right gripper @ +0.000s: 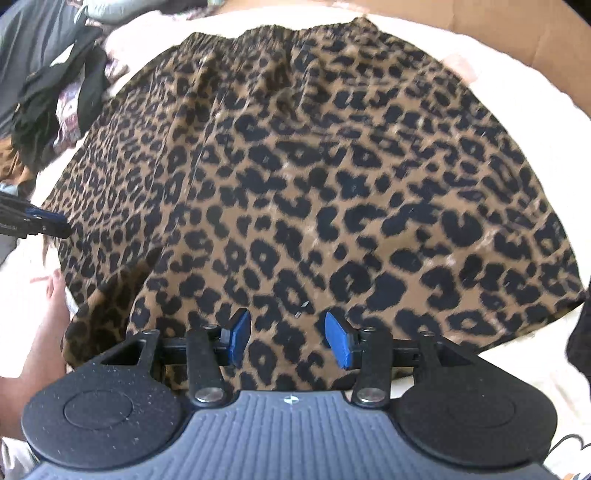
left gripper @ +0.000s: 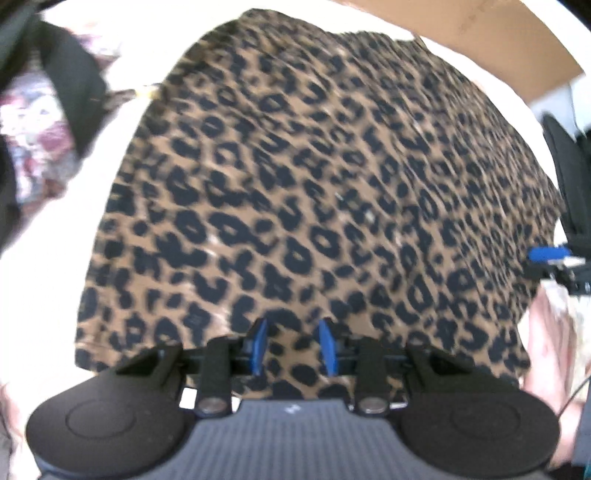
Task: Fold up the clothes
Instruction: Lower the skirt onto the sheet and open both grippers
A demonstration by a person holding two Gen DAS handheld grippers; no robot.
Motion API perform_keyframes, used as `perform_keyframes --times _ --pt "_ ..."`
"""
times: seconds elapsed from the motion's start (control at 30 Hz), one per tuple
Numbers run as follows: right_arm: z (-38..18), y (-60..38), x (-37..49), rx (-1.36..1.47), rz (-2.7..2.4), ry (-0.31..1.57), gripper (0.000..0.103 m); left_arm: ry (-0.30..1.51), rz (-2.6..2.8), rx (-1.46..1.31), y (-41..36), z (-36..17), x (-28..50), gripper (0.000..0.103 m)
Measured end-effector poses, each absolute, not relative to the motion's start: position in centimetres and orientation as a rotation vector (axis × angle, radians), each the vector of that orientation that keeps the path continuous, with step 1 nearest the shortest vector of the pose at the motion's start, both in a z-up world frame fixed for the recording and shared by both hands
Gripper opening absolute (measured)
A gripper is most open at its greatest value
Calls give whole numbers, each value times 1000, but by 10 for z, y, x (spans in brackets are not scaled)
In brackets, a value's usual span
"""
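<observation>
Left wrist view: your left gripper [left gripper: 293, 345] has its blue pads apart w/ nothing clamped between them, hovering over the near hem of the leopard-print skirt [left gripper: 314, 192], which lies spread flat on a white bed sheet [left gripper: 44, 295]. Right wrist view shows your right gripper [right gripper: 288, 341] w/ pads wider apart, also empty, over the same skirt's near edge; elastic waistband [right gripper: 273, 31] at the far side, dark clothes pile [right gripper: 55, 99] at upper left, cardboard [right gripper: 517, 29] beyond.

Leopard-print skirt [right gripper: 314, 177] — spread flat on the white bedding [right gripper: 517, 92].
</observation>
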State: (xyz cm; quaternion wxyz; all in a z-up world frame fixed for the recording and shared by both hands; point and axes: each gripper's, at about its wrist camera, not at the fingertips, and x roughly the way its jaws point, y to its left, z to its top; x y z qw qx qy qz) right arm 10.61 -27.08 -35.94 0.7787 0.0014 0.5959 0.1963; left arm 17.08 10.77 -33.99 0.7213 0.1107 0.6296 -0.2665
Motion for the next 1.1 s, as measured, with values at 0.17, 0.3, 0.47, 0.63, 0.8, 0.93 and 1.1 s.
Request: perform_keyframes --times 0.17,0.3,0.47,0.63,0.8,0.93,1.1 --pt "-355 -289 109 7 330 1227 52 1331 -456 220 132 -334 185 33" --pt "-357 -308 114 -10 244 1180 52 1301 -323 199 152 -333 198 33" --pt "-365 -332 119 -53 150 1141 52 1276 -200 189 180 -333 211 33" --pt "-382 -347 124 -79 87 1142 52 1293 -143 165 201 -339 213 33" --pt "-384 -351 114 -106 78 1133 52 1318 -148 167 211 -344 212 37" --pt "-380 -357 111 -106 42 1131 52 1325 -142 149 216 -344 214 41" --pt "-370 -362 114 -132 8 1080 52 1322 -129 100 216 -339 217 33"
